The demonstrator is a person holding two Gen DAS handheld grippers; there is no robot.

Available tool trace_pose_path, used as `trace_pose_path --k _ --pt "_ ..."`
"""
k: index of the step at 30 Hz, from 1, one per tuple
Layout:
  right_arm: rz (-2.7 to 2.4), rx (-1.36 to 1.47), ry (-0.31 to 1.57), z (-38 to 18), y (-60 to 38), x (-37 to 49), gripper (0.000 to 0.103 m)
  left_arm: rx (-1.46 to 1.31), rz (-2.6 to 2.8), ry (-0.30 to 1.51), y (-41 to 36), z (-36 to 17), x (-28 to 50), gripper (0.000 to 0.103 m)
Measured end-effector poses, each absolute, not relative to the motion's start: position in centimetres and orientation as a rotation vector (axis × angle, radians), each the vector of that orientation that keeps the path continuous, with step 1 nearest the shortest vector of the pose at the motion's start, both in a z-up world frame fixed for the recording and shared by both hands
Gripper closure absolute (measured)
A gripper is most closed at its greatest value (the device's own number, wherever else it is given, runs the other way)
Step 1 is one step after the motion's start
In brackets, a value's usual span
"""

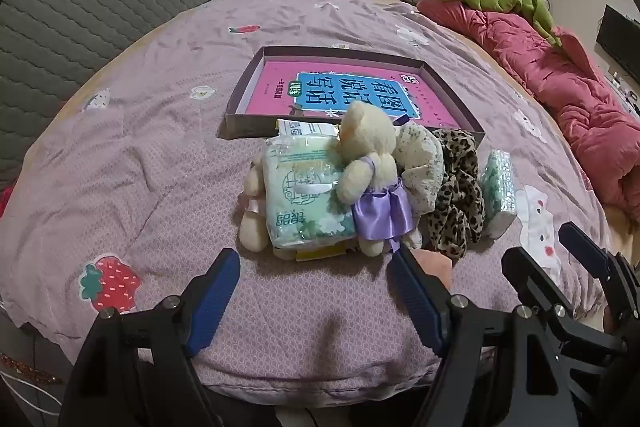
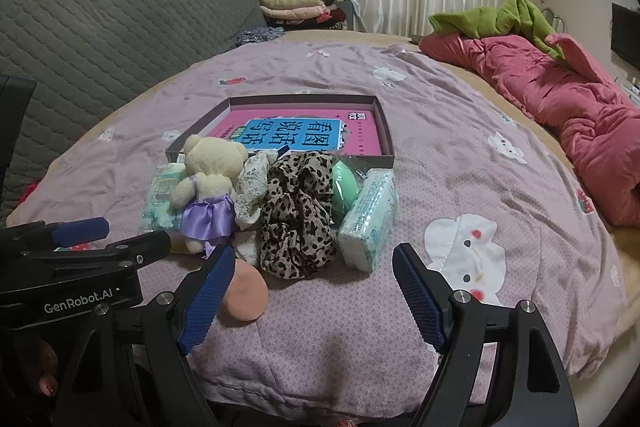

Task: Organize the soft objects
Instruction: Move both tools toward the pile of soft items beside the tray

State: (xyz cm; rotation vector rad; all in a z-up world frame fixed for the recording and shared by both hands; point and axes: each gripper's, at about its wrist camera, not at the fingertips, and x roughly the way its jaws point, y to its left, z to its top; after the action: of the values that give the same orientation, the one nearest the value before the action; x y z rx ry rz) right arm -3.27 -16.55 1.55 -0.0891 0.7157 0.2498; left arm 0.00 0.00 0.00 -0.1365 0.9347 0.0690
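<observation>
Left gripper (image 1: 316, 291): jaws wide apart, nothing between them; hovering near edge of the bed, just short of the pile.
Right gripper (image 2: 314, 289): jaws likewise spread, empty; peach sponge (image 2: 245, 291) lying just beside its left finger, not gripped.
Pile location: heaped on the purple quilt (image 1: 140, 163), directly near side of the box (image 1: 240, 97).
Pile contents, left to right: large tissue pack (image 1: 304, 195); bear in purple dress (image 1: 372, 163) leaning on it; cream floral scrunchie (image 1: 420, 163); leopard scrunchie (image 2: 298, 211); green sponge (image 2: 343, 187) behind; small tissue pack (image 2: 370, 217) at right end.
Box contents: shallow, open-topped; pink and blue book (image 2: 296, 137) flat on its floor; no soft item inside yet.
Step in hand, judged: first pick from the pile.
Advice: take an outer, unburdened piece first, such as peach sponge or small tissue pack; grip across the narrow side; lift clear of neighbours before carrying far over the box wall.
Risk: pulling the large tissue pack likely to topple the bear.
</observation>
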Motion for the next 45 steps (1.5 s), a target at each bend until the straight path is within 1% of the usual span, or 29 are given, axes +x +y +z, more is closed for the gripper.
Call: trace_pose_path --k 21,34,41,45 --pt "0.252 -0.092 0.719 1.4 -16.4 -3.3 0.021 -0.14 0.068 0.938 0.0 -0.6 0.0 0.025" --pt "0.252 -0.095 0.717 1.3 -16.3 -3.1 0.021 -0.199 0.064 0.945 1.0 -0.8 0.2 0.025" --pt "0.232 -0.072 0.725 1.2 -17.1 -2.7 0.021 -0.209 0.08 0.891 2.0 -0.8 0.6 0.025" --pt "0.225 -0.065 0.731 1.0 -17.5 -2.2 0.021 -0.226 0.103 0.9 3.0 -1.0 1.2 0.025"
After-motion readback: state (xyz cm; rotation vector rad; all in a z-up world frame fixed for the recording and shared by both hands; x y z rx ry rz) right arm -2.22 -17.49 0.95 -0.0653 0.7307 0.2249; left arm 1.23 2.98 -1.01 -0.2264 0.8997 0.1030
